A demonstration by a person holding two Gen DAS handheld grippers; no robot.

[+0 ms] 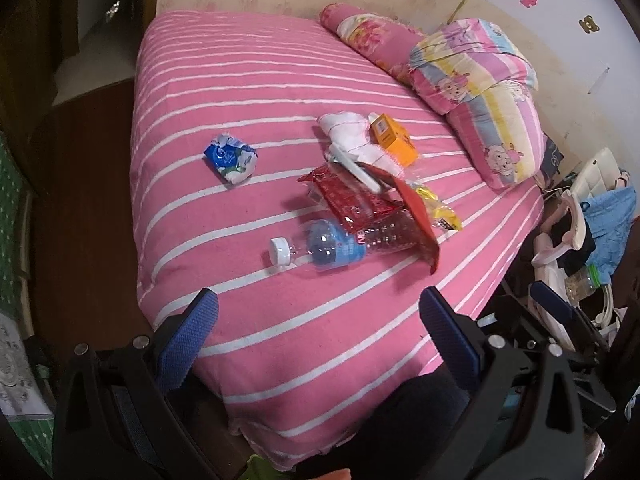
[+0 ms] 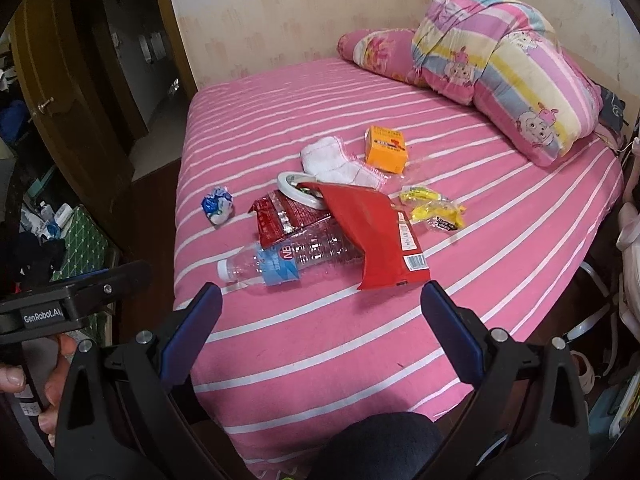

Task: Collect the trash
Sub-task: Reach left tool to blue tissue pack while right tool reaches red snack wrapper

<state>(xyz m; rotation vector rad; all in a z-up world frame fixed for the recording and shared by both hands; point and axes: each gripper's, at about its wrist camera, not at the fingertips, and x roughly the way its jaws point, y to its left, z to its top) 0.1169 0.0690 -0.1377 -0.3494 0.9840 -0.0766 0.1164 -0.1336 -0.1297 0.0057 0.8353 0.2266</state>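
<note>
Trash lies on a pink striped bed (image 1: 280,340) (image 2: 320,340): a clear plastic bottle (image 1: 332,242) (image 2: 296,258), a red snack bag (image 1: 416,216) (image 2: 370,228), a red foil wrapper (image 1: 348,196) (image 2: 280,216), a crumpled blue-white wrapper (image 1: 232,158) (image 2: 217,204), yellow wrappers (image 1: 440,208) (image 2: 434,206), an orange box (image 1: 392,138) (image 2: 386,148), white cloth (image 1: 352,134) (image 2: 336,162) and a tape roll (image 2: 298,186). My left gripper (image 1: 320,314) and right gripper (image 2: 320,306) are open and empty, above the bed's near edge, short of the bottle.
A folded striped quilt (image 1: 488,92) (image 2: 520,80) and a pink pillow (image 1: 368,32) (image 2: 376,50) lie at the bed's far right. Clutter (image 1: 592,240) stands to the right of the bed. A wooden door (image 2: 72,92) and dark floor lie to the left.
</note>
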